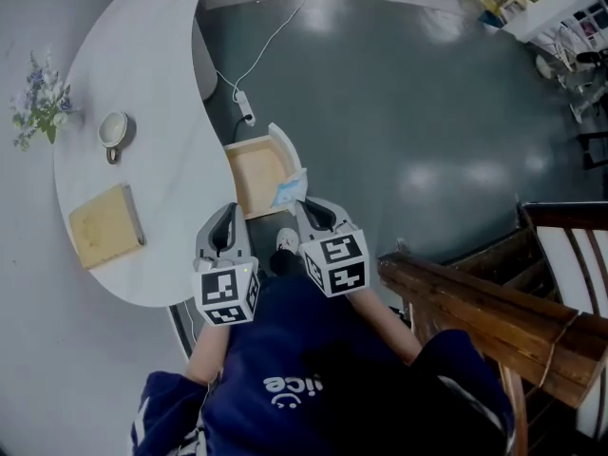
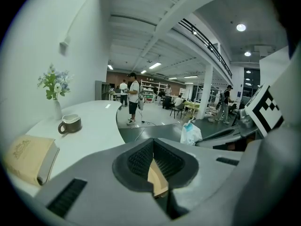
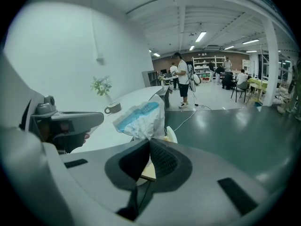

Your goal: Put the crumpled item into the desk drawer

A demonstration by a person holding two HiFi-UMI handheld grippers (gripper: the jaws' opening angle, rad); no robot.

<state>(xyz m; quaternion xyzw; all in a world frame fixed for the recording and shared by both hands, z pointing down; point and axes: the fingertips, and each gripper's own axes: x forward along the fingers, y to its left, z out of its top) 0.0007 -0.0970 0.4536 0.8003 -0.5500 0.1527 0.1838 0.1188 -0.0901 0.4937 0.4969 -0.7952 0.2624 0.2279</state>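
Note:
The crumpled item (image 1: pixel 290 190) is a white and blue wrapper, pinched at its lower end by my right gripper (image 1: pixel 306 203), which is shut on it. It hangs over the right edge of the open wooden desk drawer (image 1: pixel 255 174). In the right gripper view the wrapper (image 3: pixel 138 119) sticks up from the closed jaws of the right gripper (image 3: pixel 149 141). My left gripper (image 1: pixel 226 213) is shut and holds nothing, just in front of the drawer, left of the right one. In the left gripper view, the left gripper (image 2: pixel 153 142) has its pads together and the wrapper (image 2: pixel 190 133) is at the right.
The white curved desk (image 1: pixel 142 84) carries a mug (image 1: pixel 114 129), a tan book (image 1: pixel 104 224) and a vase of flowers (image 1: pixel 40 103). A power strip with cable (image 1: pixel 245 112) lies on the floor beyond the drawer. Wooden furniture (image 1: pixel 494 321) stands at my right.

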